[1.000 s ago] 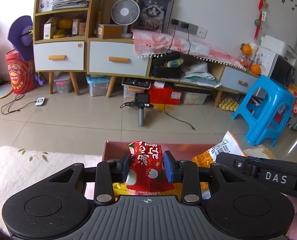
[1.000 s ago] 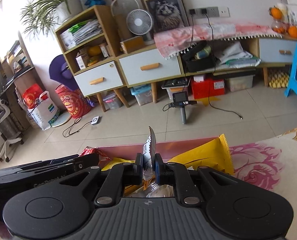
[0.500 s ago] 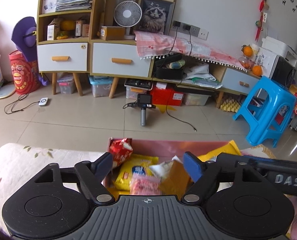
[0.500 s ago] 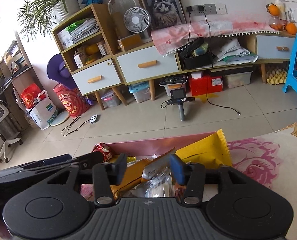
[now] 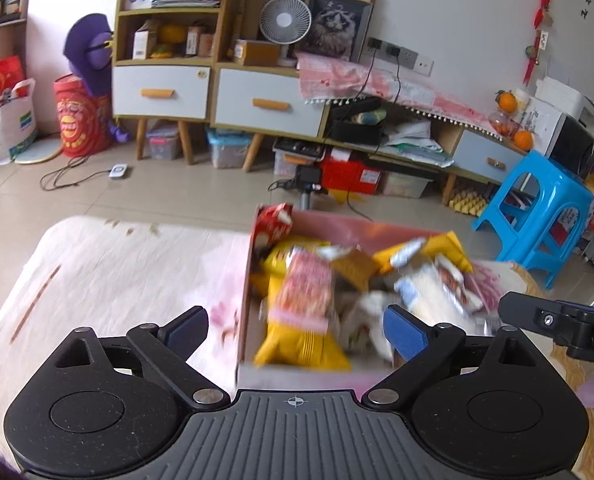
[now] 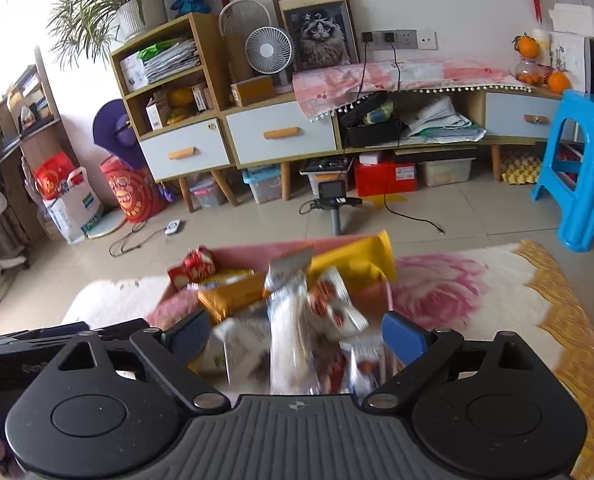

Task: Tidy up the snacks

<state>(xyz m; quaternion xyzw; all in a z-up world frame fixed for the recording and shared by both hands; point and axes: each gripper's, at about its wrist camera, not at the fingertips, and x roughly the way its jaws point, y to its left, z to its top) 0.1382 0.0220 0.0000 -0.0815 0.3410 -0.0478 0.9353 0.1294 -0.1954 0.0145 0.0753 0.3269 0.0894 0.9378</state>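
Our 2 claws, left (image 5: 295, 330) and right (image 6: 295, 334), have just been opening and gape empty above the pink snack box (image 5: 325, 224) at the table's far edge; bare cloth (image 5: 109, 272) lies leftward.

No text, label, brand or number can be read with any certainty. Printing is seen on the blurred snack packets (image 5: 305, 292) and on the red bag (image 5: 77, 120), but nothing is made out.
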